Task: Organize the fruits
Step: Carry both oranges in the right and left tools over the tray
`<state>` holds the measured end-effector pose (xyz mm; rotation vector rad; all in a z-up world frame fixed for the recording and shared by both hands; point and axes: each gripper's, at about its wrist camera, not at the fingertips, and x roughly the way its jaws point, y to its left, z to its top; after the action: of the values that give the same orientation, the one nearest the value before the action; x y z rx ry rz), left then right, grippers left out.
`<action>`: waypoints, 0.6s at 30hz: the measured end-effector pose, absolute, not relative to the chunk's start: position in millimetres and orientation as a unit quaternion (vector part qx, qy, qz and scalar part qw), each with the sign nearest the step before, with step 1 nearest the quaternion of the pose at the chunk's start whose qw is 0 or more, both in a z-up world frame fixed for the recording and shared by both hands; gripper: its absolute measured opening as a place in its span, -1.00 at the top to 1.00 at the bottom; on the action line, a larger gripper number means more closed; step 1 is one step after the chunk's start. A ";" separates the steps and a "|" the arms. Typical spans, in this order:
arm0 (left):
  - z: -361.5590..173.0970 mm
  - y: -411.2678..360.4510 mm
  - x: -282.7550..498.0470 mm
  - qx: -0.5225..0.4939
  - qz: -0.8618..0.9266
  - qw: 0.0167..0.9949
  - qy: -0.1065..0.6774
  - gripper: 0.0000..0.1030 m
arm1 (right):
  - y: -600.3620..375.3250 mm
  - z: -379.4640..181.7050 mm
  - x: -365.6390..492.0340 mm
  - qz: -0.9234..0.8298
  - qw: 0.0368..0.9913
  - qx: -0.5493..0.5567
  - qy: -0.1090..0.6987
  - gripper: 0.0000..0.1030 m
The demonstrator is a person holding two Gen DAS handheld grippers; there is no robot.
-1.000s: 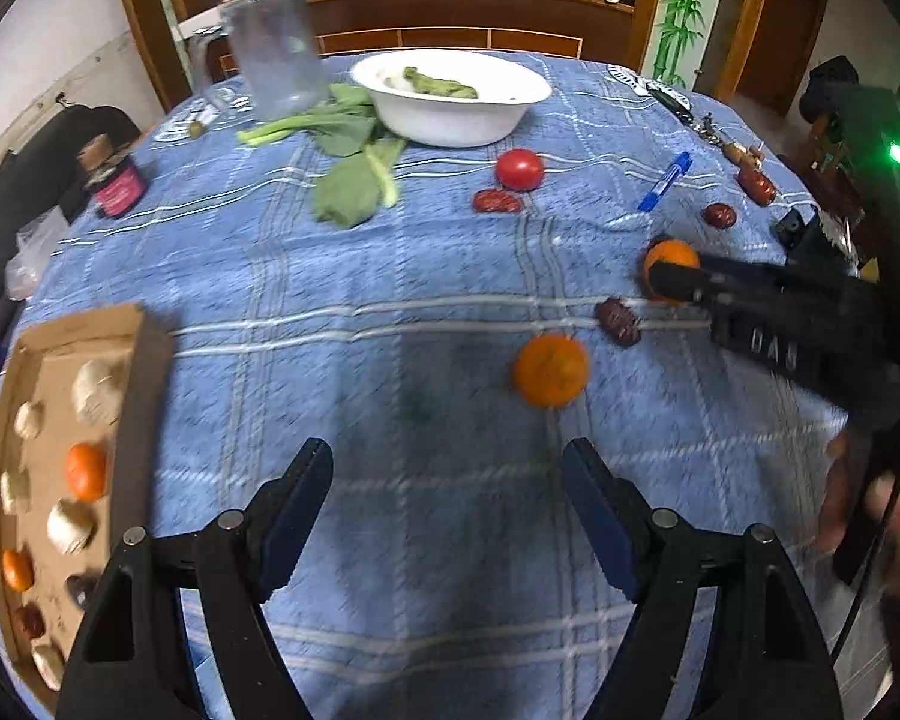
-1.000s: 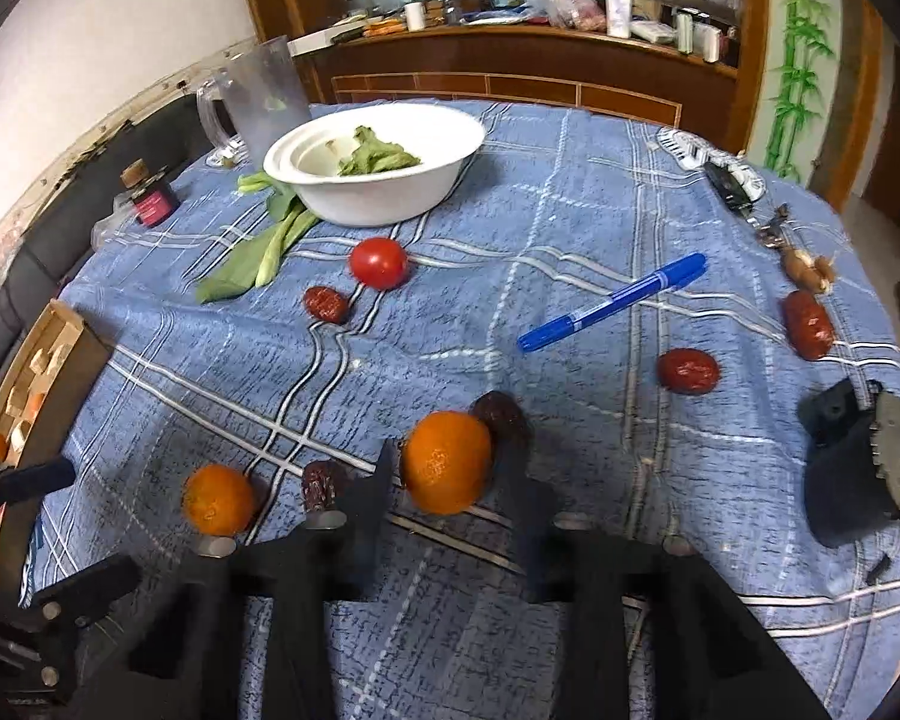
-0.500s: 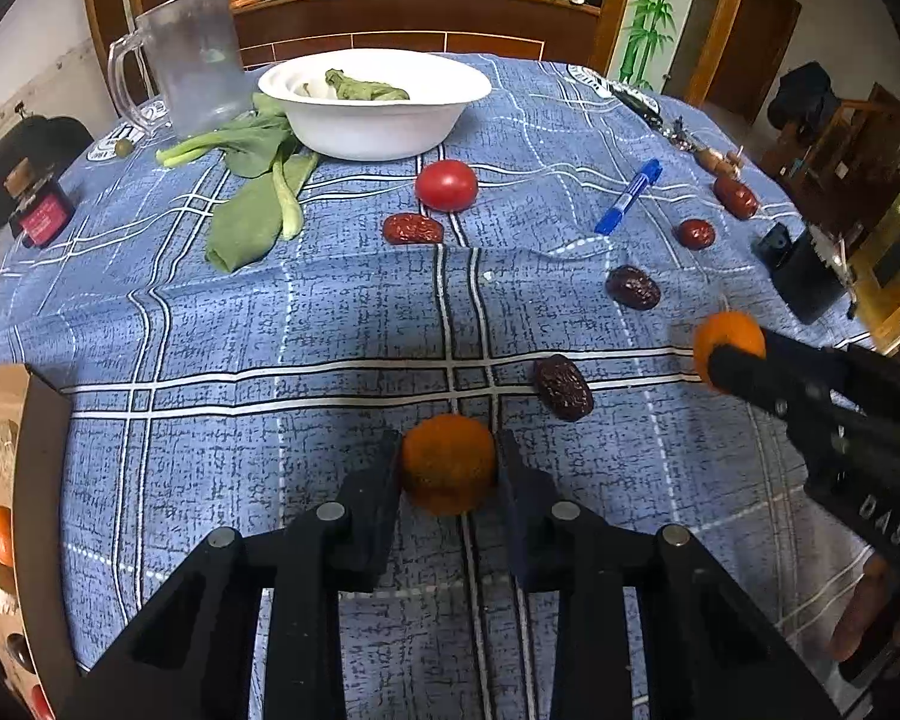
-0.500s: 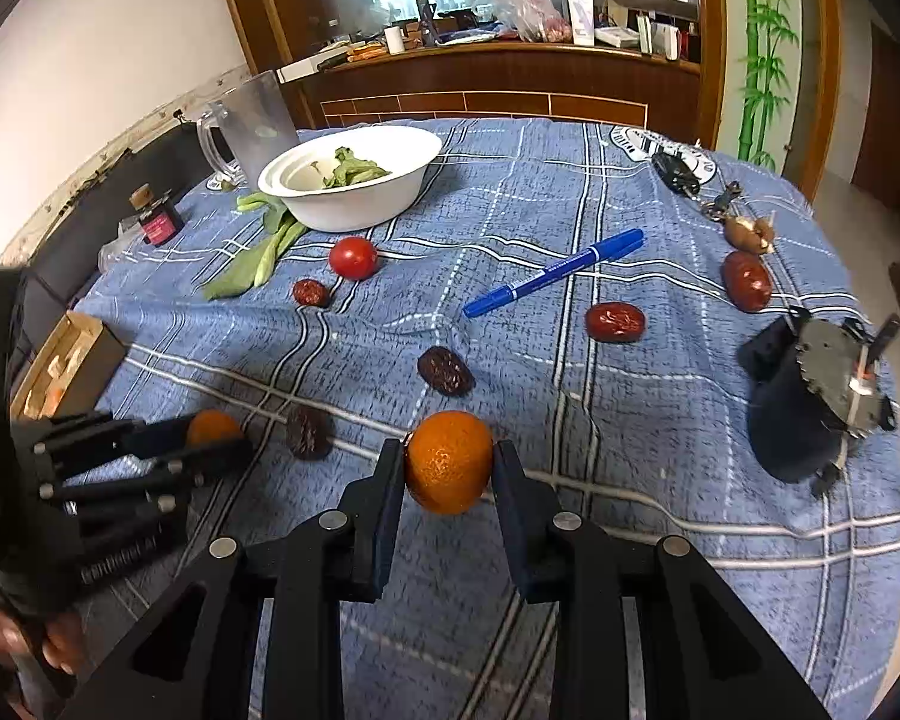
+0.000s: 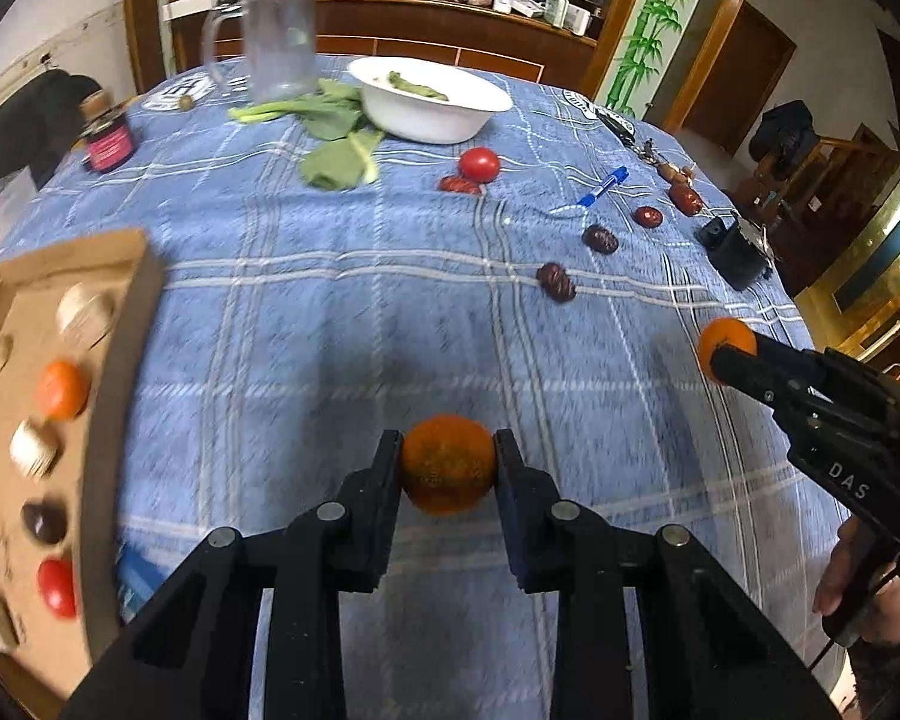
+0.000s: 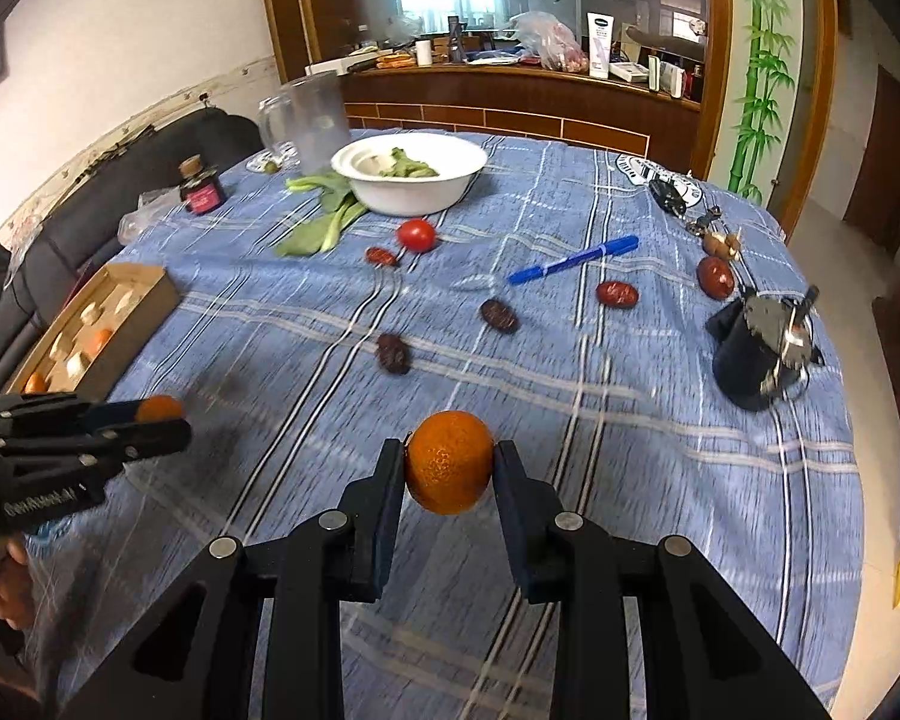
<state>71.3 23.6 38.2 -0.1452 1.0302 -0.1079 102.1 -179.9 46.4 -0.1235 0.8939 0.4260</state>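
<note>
Round table under a blue plaid cloth (image 5: 342, 324), wooden sideboard and bamboo-painted pillar behind.

Left gripper (image 5: 448, 468): clamped on an orange (image 5: 448, 463), both pads on its sides, held above the cloth. Jaws have just been closing, orange between them.

Right gripper (image 6: 448, 465): clamped on a second orange (image 6: 448, 461), also off the cloth.

Left view only: inside of the cardboard box (image 5: 127, 324) at 9 o'clock, holding an orange, a red fruit, a dark one and pale round pieces, blurred. Right gripper enters at 3 o'clock with its orange at the tips and a hand (image 5: 855, 594) on the grip.

Right view only: left gripper at 9 o'clock near the box; black device (image 6: 756, 354) at 3 o'clock seen clearly.

Both views: white bowl (image 6: 411, 192) with greens at 12 o'clock, tomato (image 6: 417, 235) and blue marker (image 6: 573, 261) in front of it, dates scattered mid-table, two dark ones (image 6: 393, 353) nearest.
</note>
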 end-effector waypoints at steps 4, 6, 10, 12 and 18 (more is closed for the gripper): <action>46.2 40.9 43.8 -0.068 -0.038 0.872 0.483 0.45 | -170.6 40.5 79.8 0.208 0.873 -0.064 0.437 0.37; 50.5 49.7 32.1 -0.072 -0.033 0.874 0.479 0.45 | -162.1 37.2 70.1 0.210 0.870 -0.070 0.441 0.37; 59.8 70.4 12.3 -0.079 -0.024 0.878 0.471 0.44 | -143.6 35.7 58.3 0.219 0.866 -0.068 0.445 0.37; 64.4 80.7 4.5 -0.080 -0.016 0.881 0.465 0.44 | -132.5 38.2 54.5 0.226 0.865 -0.069 0.442 0.37; 75.1 115.6 -15.3 -0.093 0.007 0.888 0.450 0.44 | -89.7 52.1 45.1 0.253 0.864 -0.086 0.426 0.36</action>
<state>-15.3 115.6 75.1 -0.1926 0.9361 0.0149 45.1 -89.7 52.1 -0.1812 0.8930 0.5306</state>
